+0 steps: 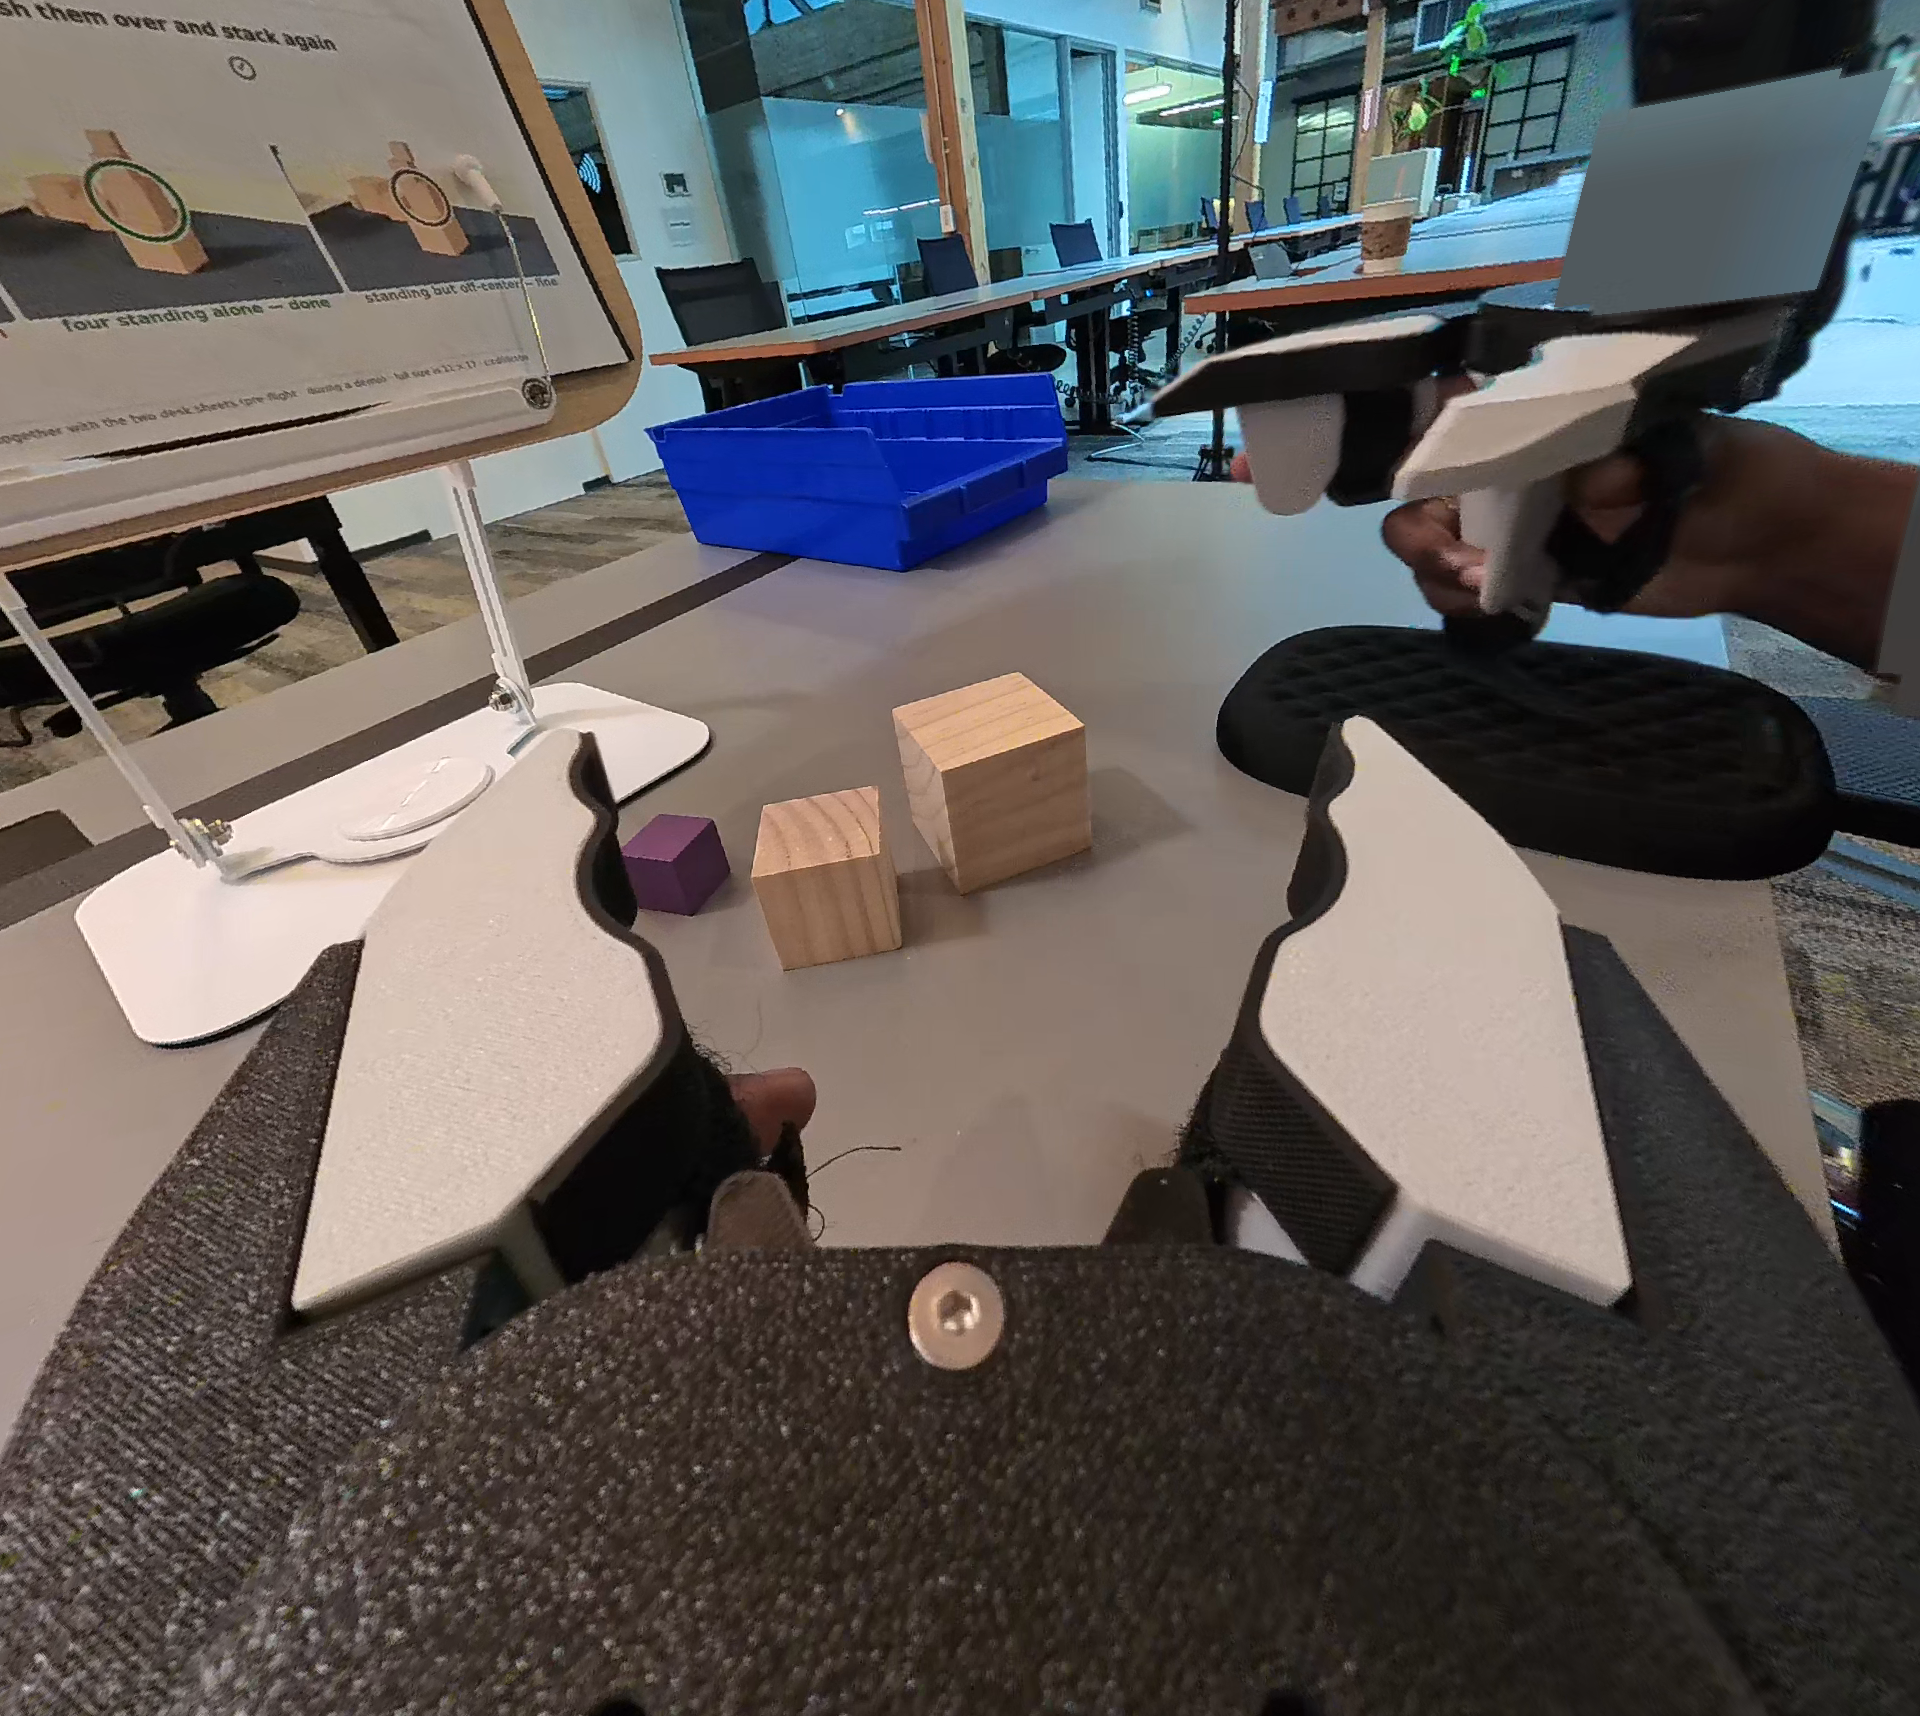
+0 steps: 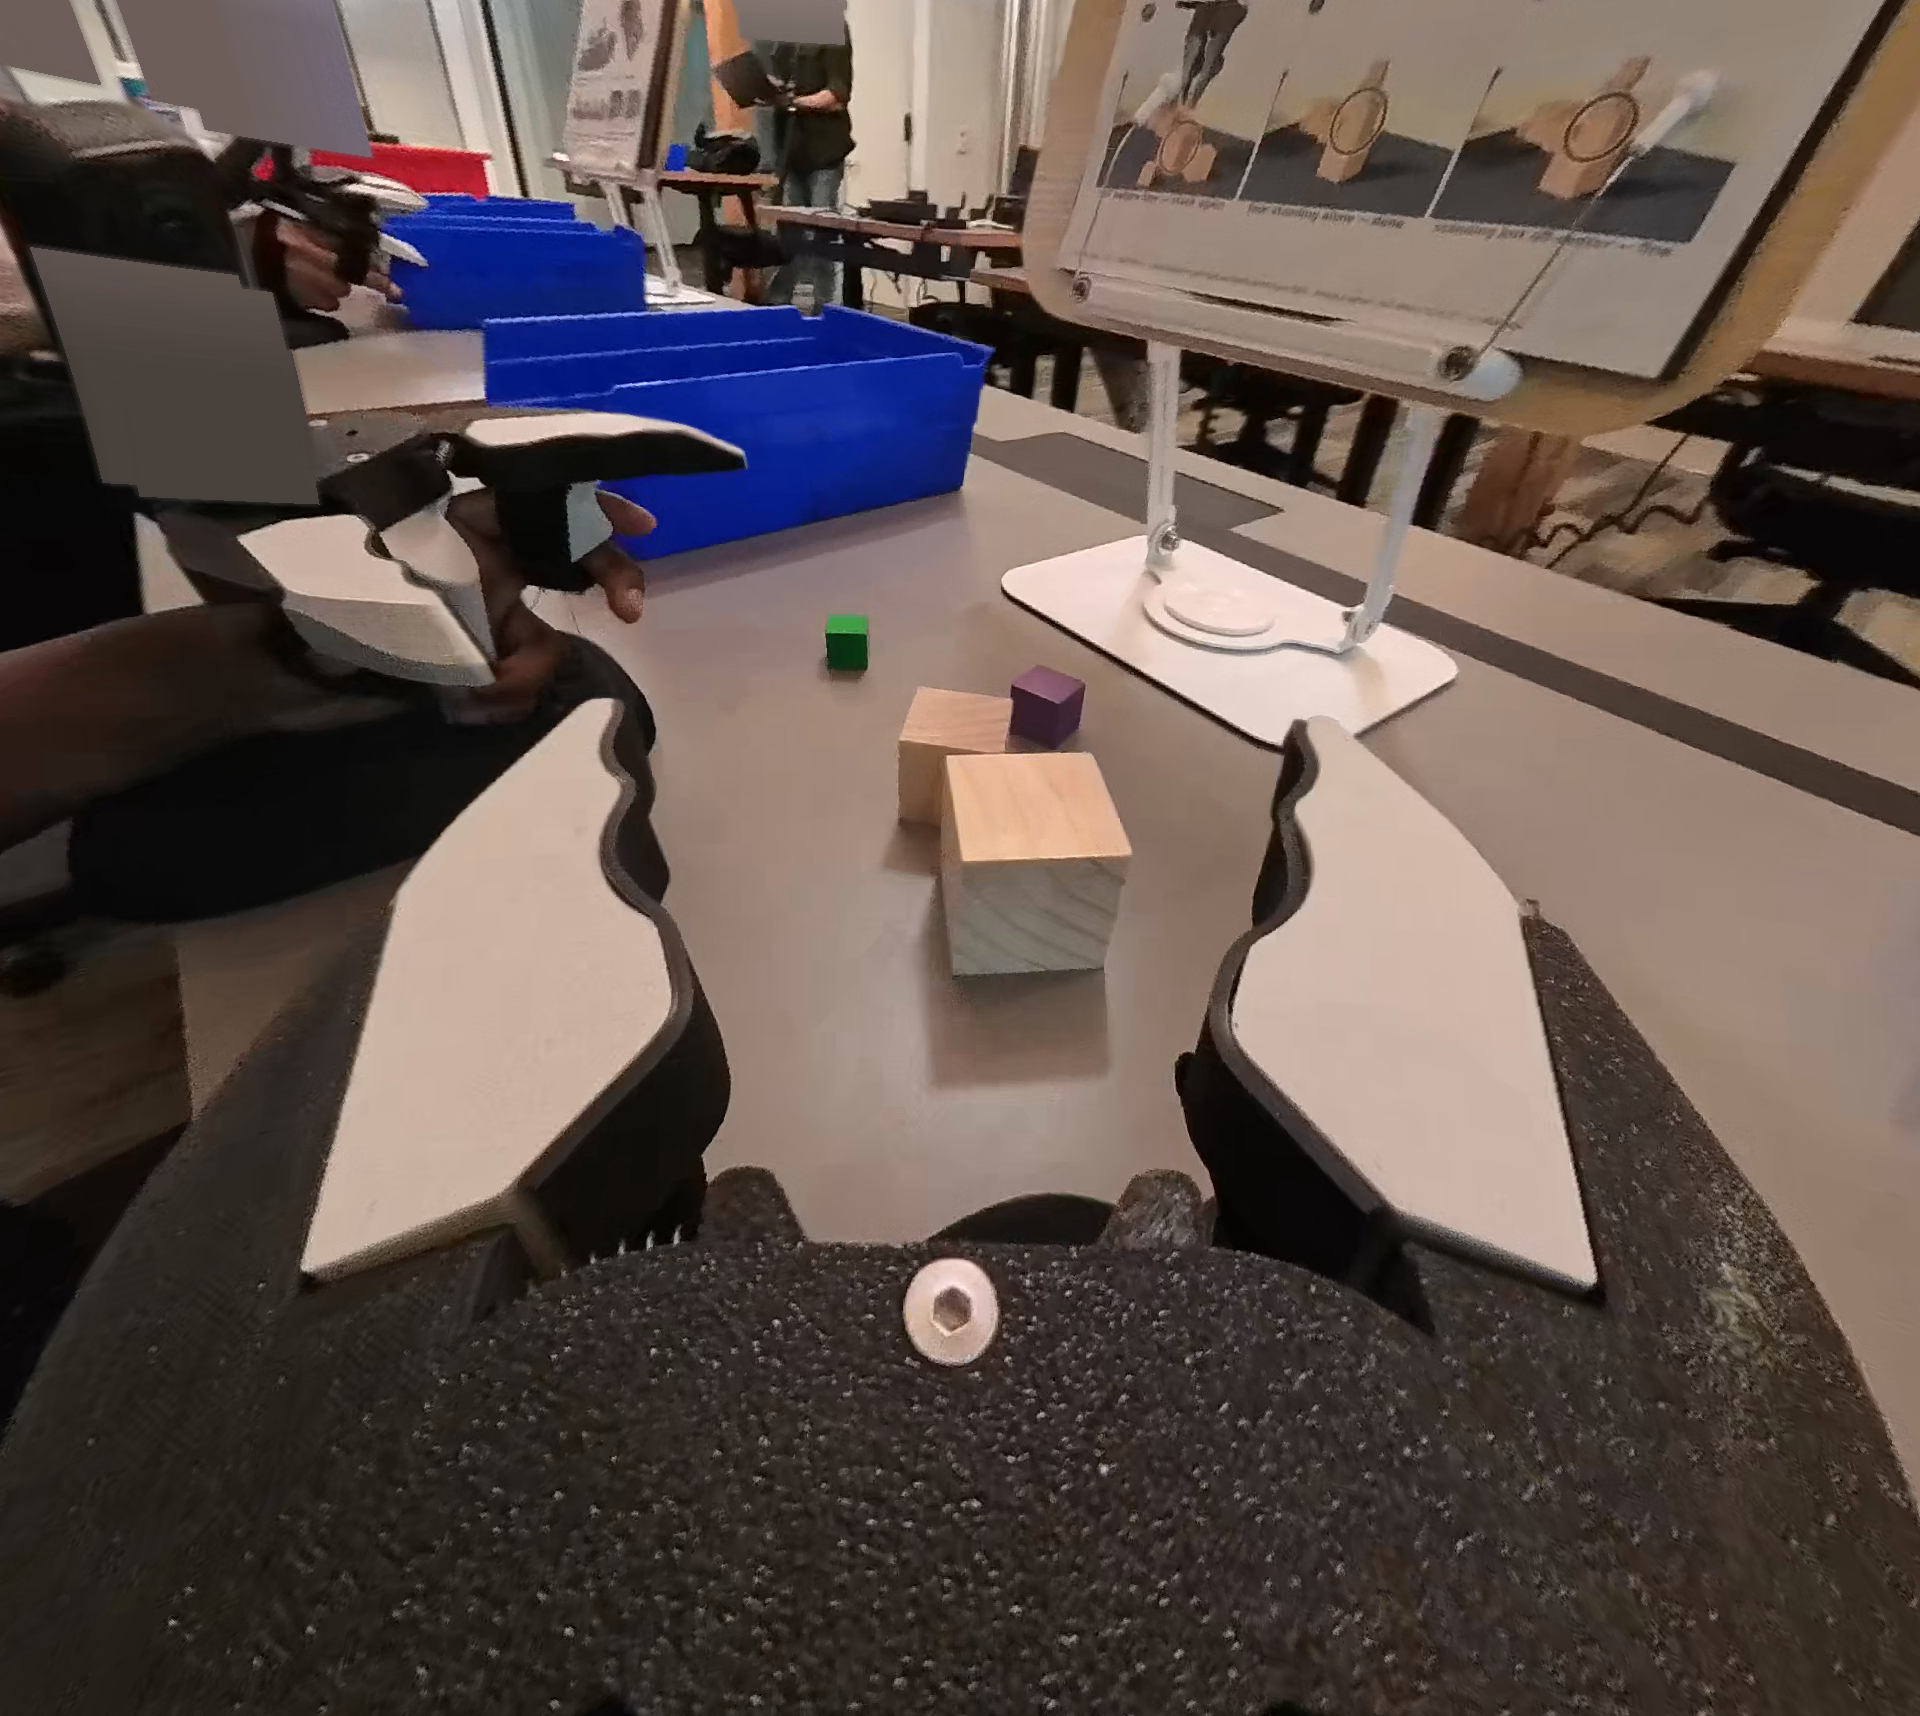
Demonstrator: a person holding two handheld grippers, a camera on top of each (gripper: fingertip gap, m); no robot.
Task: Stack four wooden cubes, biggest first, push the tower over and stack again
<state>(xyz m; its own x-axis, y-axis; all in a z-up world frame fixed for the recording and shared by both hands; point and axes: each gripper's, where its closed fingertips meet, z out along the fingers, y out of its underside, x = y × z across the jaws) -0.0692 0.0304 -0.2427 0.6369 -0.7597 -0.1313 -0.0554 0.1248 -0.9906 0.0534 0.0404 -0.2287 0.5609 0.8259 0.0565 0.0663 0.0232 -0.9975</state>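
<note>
Between two wide-open, bare claws (image 1: 961, 773) (image 2: 966, 762): two wooden cubes (image 2: 1034, 861), one purple cube (image 2: 1047, 705), one green cube (image 2: 847, 640).

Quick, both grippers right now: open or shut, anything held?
Left gripper: open, holding nothing; wooden cubes on the table ahead.
Right gripper: open, holding nothing; large wooden cube between its fingers, untouched.

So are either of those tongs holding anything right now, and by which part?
No. The left tongs and right tongs both gape open, clear of the wooden cubes on the table.
</note>
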